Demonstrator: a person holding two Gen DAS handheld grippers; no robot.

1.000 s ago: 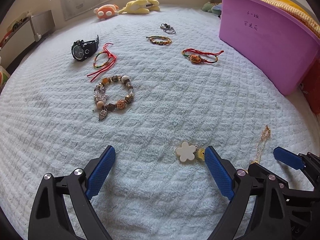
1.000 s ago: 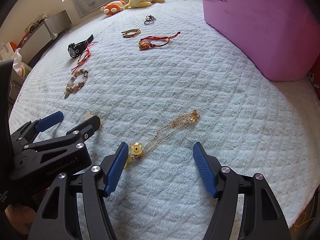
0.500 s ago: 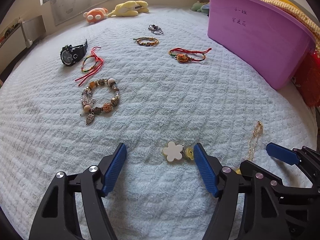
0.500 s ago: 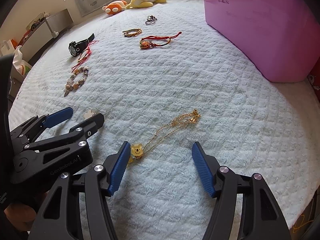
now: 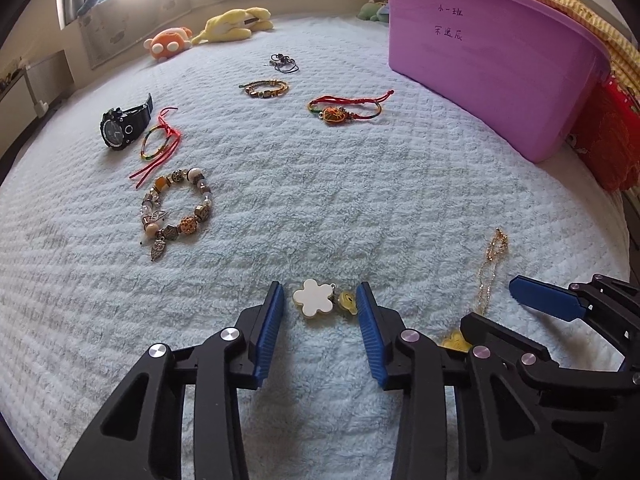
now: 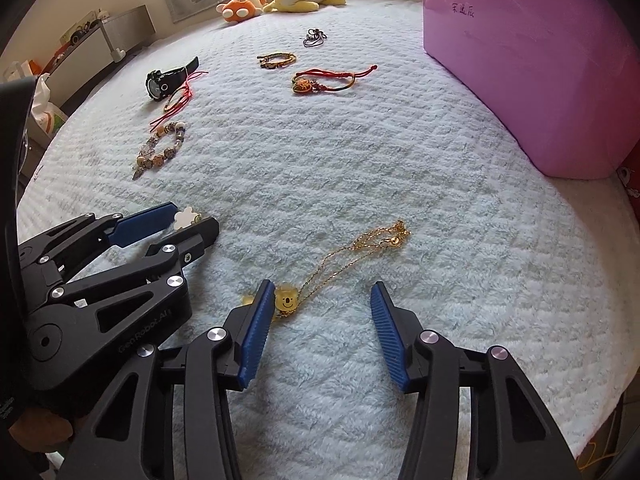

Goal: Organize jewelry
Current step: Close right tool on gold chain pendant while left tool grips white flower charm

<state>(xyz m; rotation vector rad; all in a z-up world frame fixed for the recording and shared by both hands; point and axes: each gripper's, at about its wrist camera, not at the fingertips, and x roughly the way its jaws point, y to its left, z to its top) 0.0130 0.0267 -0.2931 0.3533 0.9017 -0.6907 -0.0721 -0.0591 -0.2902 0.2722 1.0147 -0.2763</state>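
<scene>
A white flower charm with a small yellow bead lies on the pale blue blanket. My left gripper straddles it with its jaws closing; a gap still shows beside the flower, and the right pad is at the bead. A gold chain necklace with a yellow bear pendant lies to the right. My right gripper is over it with its jaws closing, the pendant against the left pad and the chain running out between the fingers. Neither piece is lifted.
Farther off lie a beaded bracelet, a black watch, a red cord bracelet, a red bracelet with an orange charm and a brown braided bracelet. A purple tub stands at the right. Plush toys sit at the back.
The left jaws have narrowed a lot around the flower charm. The right jaws have narrowed a little around the bear pendant. Neither piece has moved.
</scene>
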